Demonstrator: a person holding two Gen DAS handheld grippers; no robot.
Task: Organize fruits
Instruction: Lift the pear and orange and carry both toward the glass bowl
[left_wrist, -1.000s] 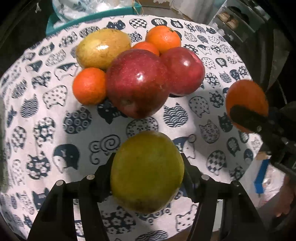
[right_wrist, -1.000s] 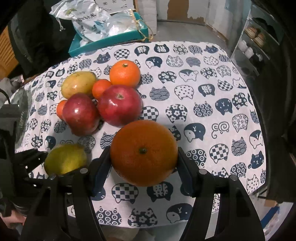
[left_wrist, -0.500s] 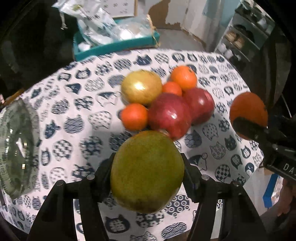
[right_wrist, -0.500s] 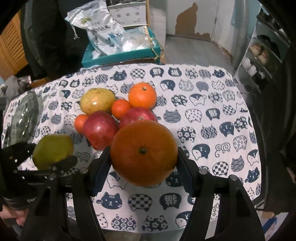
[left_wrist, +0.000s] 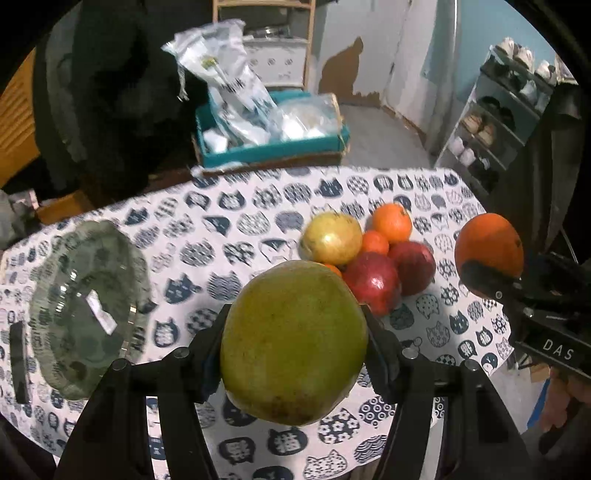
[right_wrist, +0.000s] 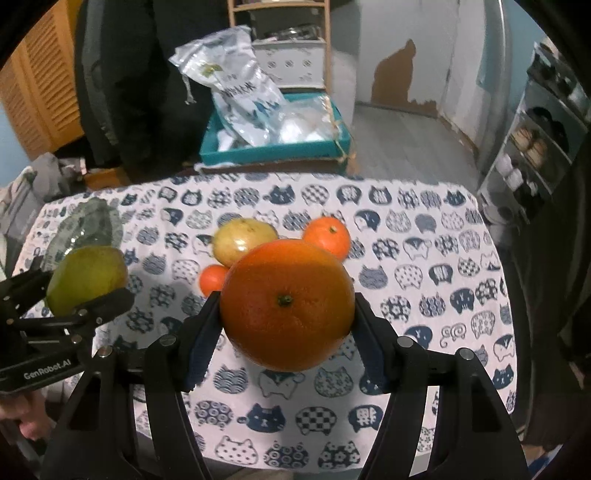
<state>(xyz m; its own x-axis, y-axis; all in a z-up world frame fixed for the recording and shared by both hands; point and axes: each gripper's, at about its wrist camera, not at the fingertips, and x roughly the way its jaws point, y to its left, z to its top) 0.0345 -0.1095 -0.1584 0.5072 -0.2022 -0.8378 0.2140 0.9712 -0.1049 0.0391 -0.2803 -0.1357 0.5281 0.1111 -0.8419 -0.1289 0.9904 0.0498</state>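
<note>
Mango clamped in left claw, orange in right claw

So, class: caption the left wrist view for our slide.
Left gripper holds a green mango above the cat-print tablecloth.

The left tool holds a mango above the near edge of the counter, and the right tool holds an orange above the counter just to its right. A glass plate lies on the counter at the far left. Toward the right of the counter, behind both held fruits, sits a touching cluster: a second mango at the back left, a smaller orange at the back right, two apples in front. Beyond the counter's far edge stands a box with bags in it. A shoe shelf stands at the far right.
</note>
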